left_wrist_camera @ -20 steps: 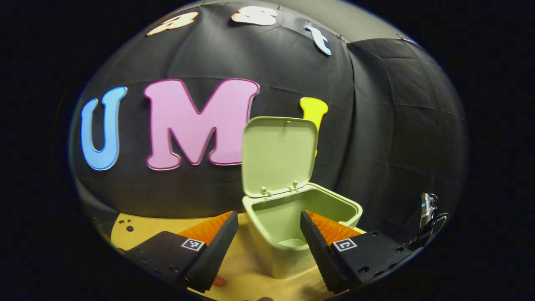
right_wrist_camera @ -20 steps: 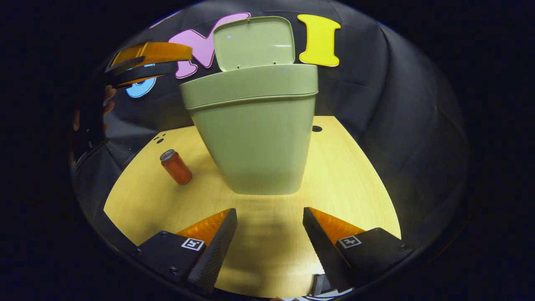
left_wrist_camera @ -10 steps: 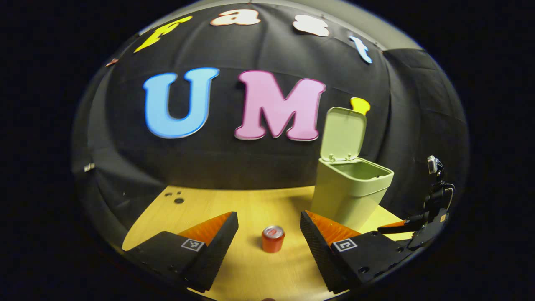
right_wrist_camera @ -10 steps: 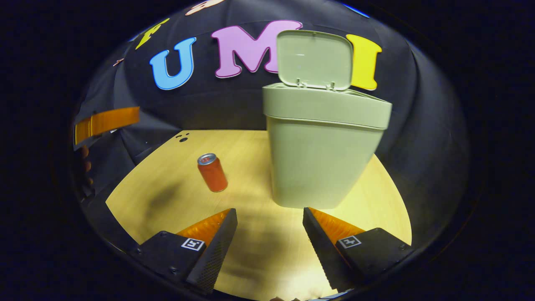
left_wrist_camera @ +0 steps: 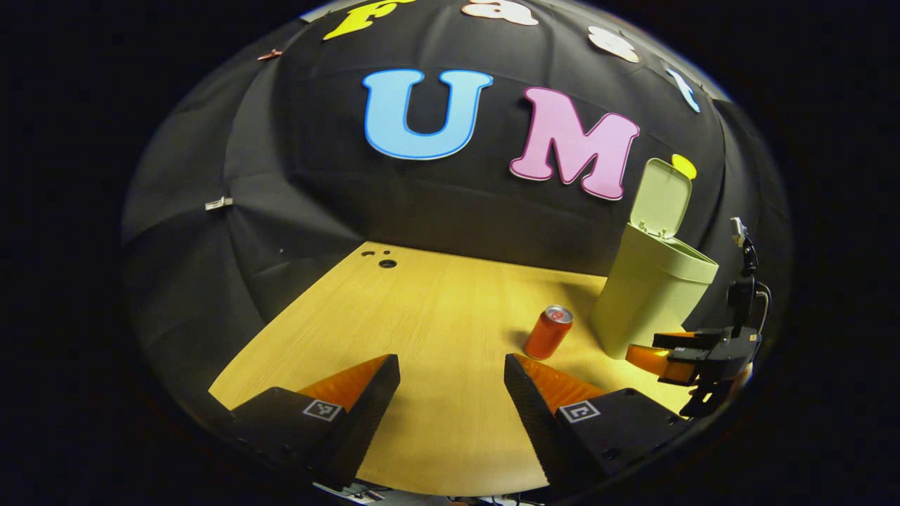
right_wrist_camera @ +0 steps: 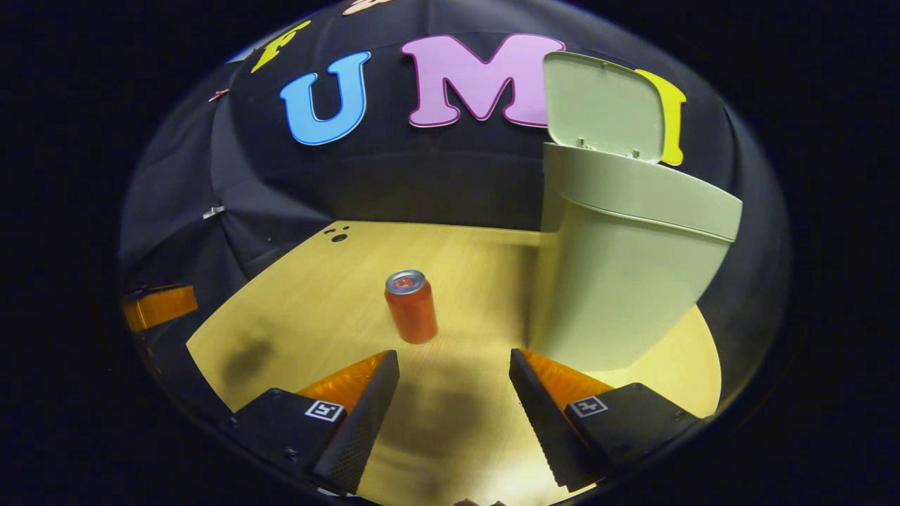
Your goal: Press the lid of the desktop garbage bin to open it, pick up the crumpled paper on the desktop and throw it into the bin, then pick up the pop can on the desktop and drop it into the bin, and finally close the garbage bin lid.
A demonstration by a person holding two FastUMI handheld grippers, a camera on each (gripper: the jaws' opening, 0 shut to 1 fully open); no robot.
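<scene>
Your right tongs [right_wrist_camera: 453,400] hung spread apart and empty above the tabletop [right_wrist_camera: 295,309], with the pop can [right_wrist_camera: 411,307] standing upright just ahead of them and the garbage bin [right_wrist_camera: 619,281] beside it, to the right in the right gripper view. The bin's lid [right_wrist_camera: 605,105] stood raised. Your left tongs [left_wrist_camera: 450,404] were likewise parted with nothing between them; in the left gripper view the can stood ahead and to the right, near the bin.
</scene>
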